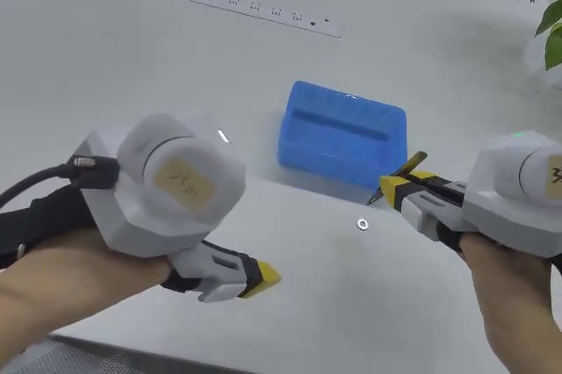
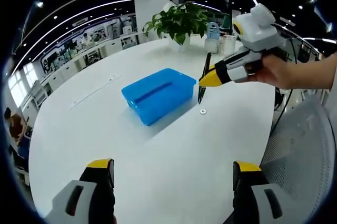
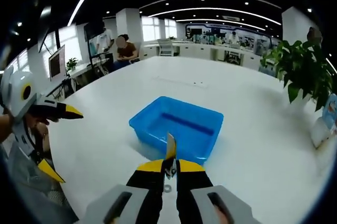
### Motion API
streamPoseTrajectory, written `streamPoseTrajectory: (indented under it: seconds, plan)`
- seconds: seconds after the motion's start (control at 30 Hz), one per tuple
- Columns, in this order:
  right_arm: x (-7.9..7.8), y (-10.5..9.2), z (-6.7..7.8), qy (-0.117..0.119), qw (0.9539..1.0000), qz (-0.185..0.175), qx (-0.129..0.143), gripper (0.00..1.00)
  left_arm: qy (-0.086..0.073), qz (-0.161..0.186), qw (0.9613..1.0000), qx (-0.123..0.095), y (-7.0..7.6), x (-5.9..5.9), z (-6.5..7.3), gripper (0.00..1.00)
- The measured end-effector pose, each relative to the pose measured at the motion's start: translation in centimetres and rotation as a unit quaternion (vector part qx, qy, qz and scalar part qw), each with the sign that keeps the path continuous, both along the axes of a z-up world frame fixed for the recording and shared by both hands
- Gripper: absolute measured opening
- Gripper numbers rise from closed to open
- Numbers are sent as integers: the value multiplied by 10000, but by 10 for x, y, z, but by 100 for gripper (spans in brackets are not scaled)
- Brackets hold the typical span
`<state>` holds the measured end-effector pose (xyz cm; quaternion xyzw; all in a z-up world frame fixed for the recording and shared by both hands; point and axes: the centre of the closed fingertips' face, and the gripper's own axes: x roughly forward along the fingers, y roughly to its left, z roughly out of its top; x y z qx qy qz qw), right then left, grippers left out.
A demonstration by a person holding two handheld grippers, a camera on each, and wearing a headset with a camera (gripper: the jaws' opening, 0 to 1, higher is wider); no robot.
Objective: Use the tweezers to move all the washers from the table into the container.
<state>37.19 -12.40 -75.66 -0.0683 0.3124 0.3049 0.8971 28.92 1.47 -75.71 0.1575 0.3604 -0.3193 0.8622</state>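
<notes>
The left gripper (image 2: 174,170) hung over the white table (image 1: 290,304) with its jaws spread wide, holding nothing. Right of it stood one blue container (image 1: 342,133), nothing visible inside. One washer (image 1: 363,224) lay on the table just in front of the container. The right gripper (image 3: 170,167) was clamped on one pair of tweezers (image 3: 170,148), whose tips pointed down near the washer, apparently not touching it.
</notes>
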Motion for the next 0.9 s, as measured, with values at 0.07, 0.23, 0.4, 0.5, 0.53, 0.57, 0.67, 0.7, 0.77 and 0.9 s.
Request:
streamPoseTrajectory:
  seconds: [0.07, 0.23, 0.4, 0.5, 0.53, 0.57, 0.67, 0.7, 0.77, 0.9]
  plan:
    - [-3, -1, -8, 146, 9999, 30, -47, 4, -3, -3, 10000, -11, 0, 0, 0, 96]
    - [-5, -2, -13, 175, 9998, -1, -69, 4, 16, -18, 10000, 23, 1, -1, -1, 96]
    - [-7, -2, -17, 226, 9997, 5, -101, 4, 31, -64, 10000, 22, -1, -2, -2, 96]
    - [-7, -3, -17, 185, 9998, 9, -104, 4, 35, -57, 10000, -9, -2, -2, -1, 97]
    - [-8, -3, -17, 189, 9998, -2, -91, 4, 34, -57, 10000, 3, -2, -3, -2, 96]
    - [-8, -3, -17, 189, 9998, -8, -88, 4, 37, -62, 10000, 13, -2, -3, -2, 96]
    - [-8, -3, -17, 180, 9998, 14, -126, 5, 39, -66, 10000, 19, -2, -3, -3, 96]
    - [-8, -2, -17, 171, 9997, 29, -152, 5, 33, -70, 10000, 14, -3, -3, -2, 96]
    - [-9, -2, -17, 175, 9997, 47, -171, 5, 22, -73, 10000, 9, -2, -3, -1, 96]
    - [-9, -2, -17, 187, 9996, 64, -179, 5, 24, -66, 10000, 22, -1, -2, -2, 96]
